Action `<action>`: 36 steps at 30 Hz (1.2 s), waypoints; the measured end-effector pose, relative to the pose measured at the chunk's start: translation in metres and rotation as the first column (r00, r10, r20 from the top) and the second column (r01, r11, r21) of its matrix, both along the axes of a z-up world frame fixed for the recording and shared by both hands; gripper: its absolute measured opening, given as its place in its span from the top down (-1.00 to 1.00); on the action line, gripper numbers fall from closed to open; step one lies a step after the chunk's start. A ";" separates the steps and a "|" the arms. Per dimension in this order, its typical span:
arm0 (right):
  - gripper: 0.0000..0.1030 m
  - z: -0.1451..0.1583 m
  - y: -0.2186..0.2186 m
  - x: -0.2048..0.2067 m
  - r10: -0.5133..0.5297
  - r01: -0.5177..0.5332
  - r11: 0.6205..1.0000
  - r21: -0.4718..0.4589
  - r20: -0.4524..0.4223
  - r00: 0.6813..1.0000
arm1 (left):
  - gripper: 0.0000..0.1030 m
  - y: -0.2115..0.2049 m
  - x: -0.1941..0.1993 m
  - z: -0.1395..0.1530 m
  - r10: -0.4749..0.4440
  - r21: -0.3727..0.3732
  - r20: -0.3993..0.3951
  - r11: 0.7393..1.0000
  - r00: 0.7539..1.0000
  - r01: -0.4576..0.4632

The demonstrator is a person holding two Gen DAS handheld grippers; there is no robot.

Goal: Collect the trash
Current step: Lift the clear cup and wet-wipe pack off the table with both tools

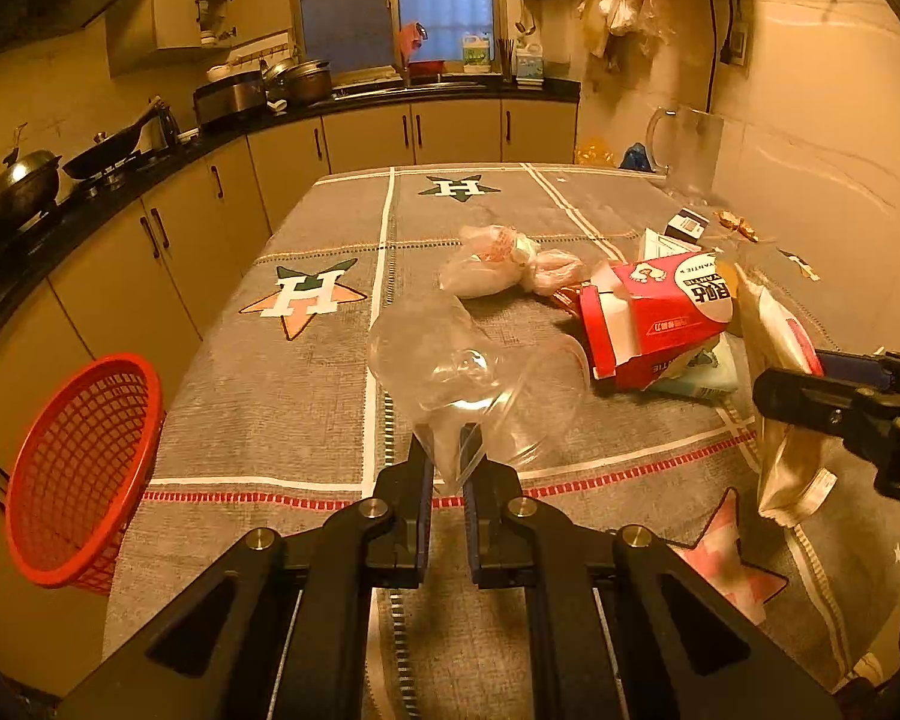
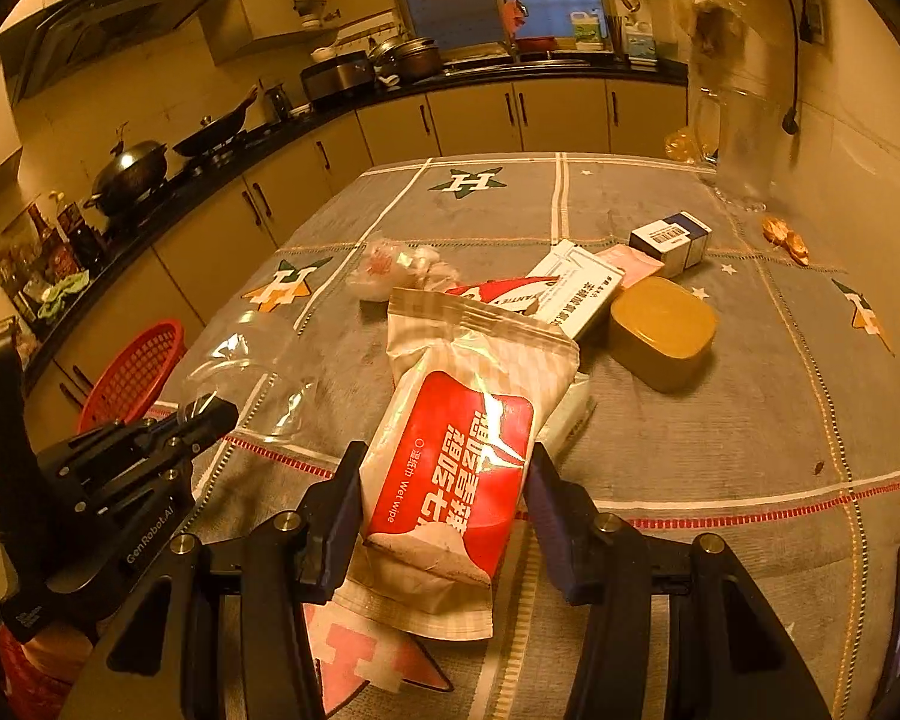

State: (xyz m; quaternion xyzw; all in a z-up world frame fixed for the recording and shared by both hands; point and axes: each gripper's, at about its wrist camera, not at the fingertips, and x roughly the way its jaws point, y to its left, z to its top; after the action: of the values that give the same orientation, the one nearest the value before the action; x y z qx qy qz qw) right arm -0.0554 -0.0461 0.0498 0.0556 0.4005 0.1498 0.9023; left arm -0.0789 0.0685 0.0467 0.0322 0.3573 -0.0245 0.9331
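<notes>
The kitchen table (image 1: 306, 396), covered by a grey cloth with star-and-H prints, is filling most of both views, and its left edge is lying close to the red mesh basket (image 1: 84, 468), which is sitting below and beyond that edge, tilted with its mouth toward the table. That basket is the likely drop point, and it is lying to the left of both grippers, nearer the left one. The cloth between the left gripper and the edge is lying bare, so there is open room for a sideways carry.

The right gripper (image 2: 444, 510) is clamping a wet wipe pack (image 2: 456, 456), its long axis running away from the fingers toward the pile of cartons (image 2: 576, 288) and a tan lidded tub (image 2: 660, 330).

The left gripper (image 1: 447, 468) is pinching the near rim of a crumpled clear plastic cup (image 1: 468, 372), jaws nearly together, the cup's body reaching forward above the cloth. A knotted plastic bag (image 1: 498, 264) is waiting farther back.
</notes>
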 end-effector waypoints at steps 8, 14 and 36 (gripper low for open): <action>-0.07 0.000 0.014 -0.004 0.023 -0.022 0.998 -0.056 0.013 1.000 | 0.84 0.002 -0.003 0.001 0.006 -0.001 0.008 1.000 1.000 -0.006; -0.07 -0.001 0.020 -0.004 0.038 -0.037 0.997 -0.074 0.013 0.999 | 0.84 0.005 -0.004 0.001 0.014 -0.001 0.008 1.000 1.000 -0.014; -0.07 -0.005 0.025 -0.002 0.053 -0.052 0.995 -0.084 0.006 0.999 | 0.84 0.007 -0.004 0.002 0.015 -0.001 0.010 1.000 1.000 -0.015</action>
State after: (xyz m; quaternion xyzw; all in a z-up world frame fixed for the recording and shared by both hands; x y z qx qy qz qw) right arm -0.0570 -0.0209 0.0449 0.0064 0.4039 0.1569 0.9012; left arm -0.0828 0.0753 0.0488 0.0291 0.3530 -0.0178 0.9350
